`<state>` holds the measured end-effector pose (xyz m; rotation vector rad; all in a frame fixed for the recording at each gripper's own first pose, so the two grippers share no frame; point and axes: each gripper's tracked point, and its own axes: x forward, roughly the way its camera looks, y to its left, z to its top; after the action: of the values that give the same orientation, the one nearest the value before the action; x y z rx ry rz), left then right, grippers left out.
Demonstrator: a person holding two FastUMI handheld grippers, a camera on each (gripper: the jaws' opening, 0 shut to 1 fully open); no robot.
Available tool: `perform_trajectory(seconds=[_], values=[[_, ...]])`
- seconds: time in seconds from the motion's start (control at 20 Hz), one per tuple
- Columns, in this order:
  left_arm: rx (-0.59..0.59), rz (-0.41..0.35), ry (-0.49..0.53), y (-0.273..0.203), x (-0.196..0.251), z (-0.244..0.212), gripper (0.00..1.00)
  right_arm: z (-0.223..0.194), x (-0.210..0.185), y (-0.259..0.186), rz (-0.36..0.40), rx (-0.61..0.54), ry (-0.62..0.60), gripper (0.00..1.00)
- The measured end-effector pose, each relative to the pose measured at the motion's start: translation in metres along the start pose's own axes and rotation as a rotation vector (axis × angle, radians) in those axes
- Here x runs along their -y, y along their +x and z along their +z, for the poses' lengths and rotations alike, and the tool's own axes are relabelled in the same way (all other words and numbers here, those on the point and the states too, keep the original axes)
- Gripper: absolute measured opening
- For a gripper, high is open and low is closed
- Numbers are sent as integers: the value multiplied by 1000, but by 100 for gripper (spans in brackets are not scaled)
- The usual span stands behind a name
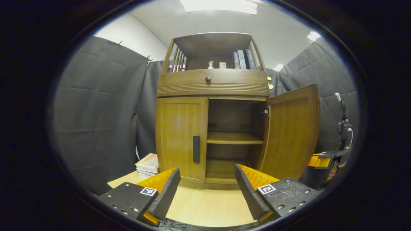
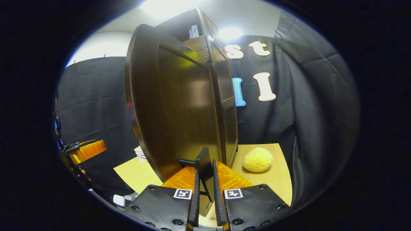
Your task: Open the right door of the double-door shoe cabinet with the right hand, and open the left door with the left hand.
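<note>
Here, glossy wooden right door point(image 2: 179, 106) open, slim black handle point(image 2: 204, 162) pinched.

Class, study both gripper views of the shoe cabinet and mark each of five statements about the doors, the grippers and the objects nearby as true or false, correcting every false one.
1. The right door stands open. True.
2. The left door stands open too. False: it is shut, its dark handle untouched.
3. The right gripper grips the right door's handle. True: both fingers press on it.
4. The left gripper is clamped on the left door's handle. False: its jaws are wide apart, short of the cabinet.
5. A stack of books lies on the table beside the cabinet's left door side. True.
</note>
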<state>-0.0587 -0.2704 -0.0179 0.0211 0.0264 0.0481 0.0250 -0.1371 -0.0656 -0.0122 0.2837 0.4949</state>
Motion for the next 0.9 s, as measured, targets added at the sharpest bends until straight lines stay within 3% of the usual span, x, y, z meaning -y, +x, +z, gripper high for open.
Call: perform_trajectory(seconds=[0.3,0.6,0.75,0.8,0.9], values=[[-23,-42,-24,8,-9,-6,100,-4,-1,-24,-81,4,-14,21],[-39,-102,-32,32,-53,-13,100,-17,-14,-67,-242,-7,-51,21],[-36,-137,-30,46,-82,-15,100,-12,-44,-87,-300,6,-28,21],[-35,-150,-30,51,-93,-15,100,-14,-56,-94,-333,22,-27,13],[-29,-171,-25,60,-112,-17,100,-1,-84,-89,-359,64,-19,9]])
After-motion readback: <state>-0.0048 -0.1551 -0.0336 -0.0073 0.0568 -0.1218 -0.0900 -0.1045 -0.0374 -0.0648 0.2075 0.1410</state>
